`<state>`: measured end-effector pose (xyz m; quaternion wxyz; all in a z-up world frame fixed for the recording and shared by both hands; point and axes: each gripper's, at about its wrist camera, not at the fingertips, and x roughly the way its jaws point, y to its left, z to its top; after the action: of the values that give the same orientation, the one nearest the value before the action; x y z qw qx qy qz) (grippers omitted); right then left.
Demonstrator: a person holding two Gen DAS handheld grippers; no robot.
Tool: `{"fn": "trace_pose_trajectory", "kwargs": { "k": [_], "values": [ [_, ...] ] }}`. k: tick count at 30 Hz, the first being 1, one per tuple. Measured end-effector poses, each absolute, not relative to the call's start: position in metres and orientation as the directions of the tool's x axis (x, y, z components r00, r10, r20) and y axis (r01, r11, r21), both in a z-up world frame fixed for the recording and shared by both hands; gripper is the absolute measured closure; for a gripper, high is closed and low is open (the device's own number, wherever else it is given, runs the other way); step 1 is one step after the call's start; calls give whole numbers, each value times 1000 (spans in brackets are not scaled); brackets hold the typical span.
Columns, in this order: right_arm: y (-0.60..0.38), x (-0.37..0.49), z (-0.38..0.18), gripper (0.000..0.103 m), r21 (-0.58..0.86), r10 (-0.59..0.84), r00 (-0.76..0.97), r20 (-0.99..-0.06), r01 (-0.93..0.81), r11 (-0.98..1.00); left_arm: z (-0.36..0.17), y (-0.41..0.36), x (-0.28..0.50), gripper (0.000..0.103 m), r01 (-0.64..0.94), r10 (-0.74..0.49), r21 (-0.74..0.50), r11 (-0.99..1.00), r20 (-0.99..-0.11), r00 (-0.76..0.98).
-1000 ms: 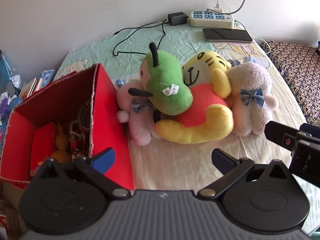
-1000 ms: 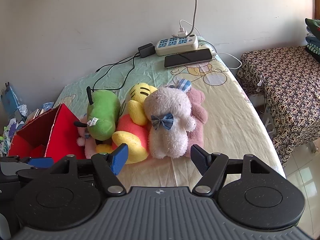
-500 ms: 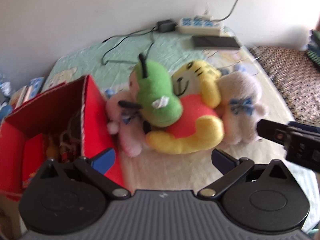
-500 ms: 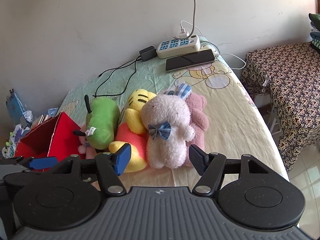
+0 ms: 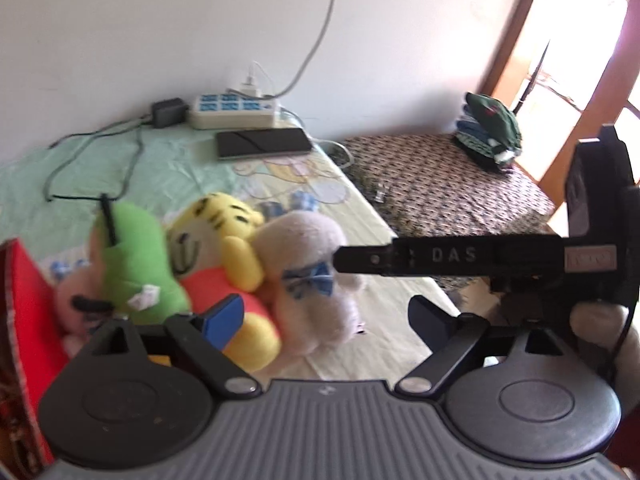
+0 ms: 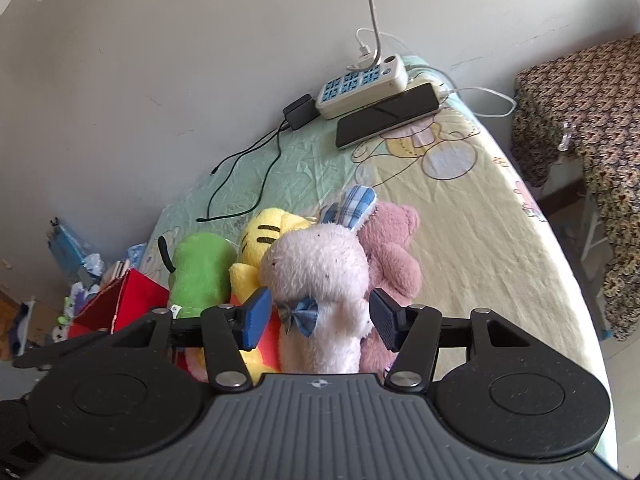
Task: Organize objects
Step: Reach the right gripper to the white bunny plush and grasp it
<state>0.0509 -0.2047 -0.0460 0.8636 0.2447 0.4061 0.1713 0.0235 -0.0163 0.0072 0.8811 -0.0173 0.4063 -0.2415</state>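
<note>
Several plush toys lie in a heap on the bed sheet (image 6: 480,240): a green one (image 6: 200,272), a yellow tiger (image 6: 272,236), a white rabbit with a blue bow (image 6: 320,272) and a pink bear (image 6: 394,256). My right gripper (image 6: 320,322) straddles the white rabbit, and its jaws are closing, with the pads just beside the rabbit's flanks. My left gripper (image 5: 326,316) hovers in front of the heap; its jaws are closing on nothing. The left wrist view shows the white rabbit (image 5: 316,276), the tiger (image 5: 224,240) and a finger of the right gripper from the side. A red box (image 5: 24,300) stands left of the heap.
At the head of the bed lie a power strip (image 6: 362,86), a phone (image 6: 386,120) and a charger (image 6: 298,112) with its cable. To the right is a table under patterned cloth (image 6: 592,120) with folded clothes (image 5: 488,132). Clutter (image 6: 76,256) lies left of the bed.
The left wrist view has swung right and up, away from the red box, and its jaws have narrowed. The right gripper has come forward over the white rabbit and narrowed around it.
</note>
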Motion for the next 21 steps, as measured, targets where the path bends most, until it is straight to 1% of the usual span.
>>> {"fn": "trace_pose_trajectory", "kwargs": {
  "k": [3, 6, 11, 13, 15, 21],
  "values": [
    [-207, 60, -54, 45, 586, 531, 580, -618, -111, 803, -3, -28, 41, 12, 435, -469, -251, 864, -716, 517],
    [-206, 66, -60, 45, 605, 568, 555, -608, -139, 784, -19, -39, 56, 12, 438, -454, -240, 867, -742, 493],
    [-207, 75, -66, 45, 616, 585, 541, -604, -149, 773, -42, -40, 81, 12, 416, -445, -259, 872, -775, 449],
    [-208, 79, -72, 45, 641, 602, 526, -600, -133, 756, -49, -39, 88, 13, 406, -456, -286, 868, -781, 426],
    [-210, 81, -75, 45, 668, 621, 519, -587, -124, 734, -55, -39, 93, 15, 396, -466, -308, 865, -786, 407],
    [-212, 81, -74, 60, 684, 641, 512, -571, -135, 717, -65, -41, 100, 29, 376, -459, -318, 870, -799, 389]
  ]
}}
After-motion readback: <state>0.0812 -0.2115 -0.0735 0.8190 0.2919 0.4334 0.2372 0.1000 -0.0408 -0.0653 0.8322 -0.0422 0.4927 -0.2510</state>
